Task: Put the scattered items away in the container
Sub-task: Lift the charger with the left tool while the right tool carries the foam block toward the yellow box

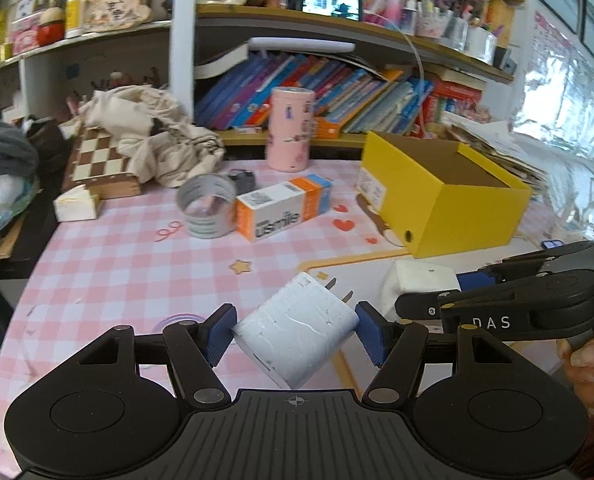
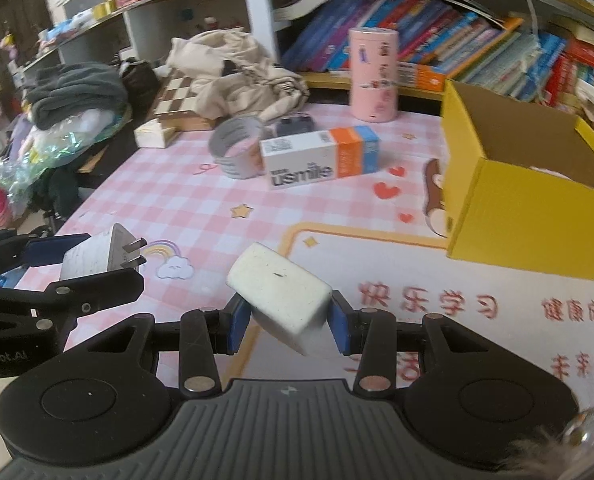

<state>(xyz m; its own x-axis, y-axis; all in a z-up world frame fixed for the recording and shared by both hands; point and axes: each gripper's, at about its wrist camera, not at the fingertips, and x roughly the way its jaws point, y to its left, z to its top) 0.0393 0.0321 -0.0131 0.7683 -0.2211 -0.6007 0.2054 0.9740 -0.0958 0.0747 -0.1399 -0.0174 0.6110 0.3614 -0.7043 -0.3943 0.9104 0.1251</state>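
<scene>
My left gripper (image 1: 295, 330) is shut on a white plug charger (image 1: 297, 334) with its two prongs pointing away, held above the pink checked mat; it also shows in the right wrist view (image 2: 97, 258). My right gripper (image 2: 285, 322) is shut on a white rounded block (image 2: 281, 294), also seen in the left wrist view (image 1: 417, 280). The open yellow box (image 1: 445, 200) (image 2: 529, 196) stands to the right. An orange and white usmile carton (image 1: 283, 206) (image 2: 321, 156) and a tape roll (image 1: 207, 204) (image 2: 237, 146) lie on the mat.
A pink cylinder tin (image 1: 291, 128) (image 2: 373, 74) stands at the back. A chessboard box (image 1: 101, 164), crumpled cloth (image 1: 157, 132) and a small white box (image 1: 75, 204) sit at the left. Bookshelves (image 1: 337, 92) rise behind. A small dark item (image 2: 293, 124) lies behind the carton.
</scene>
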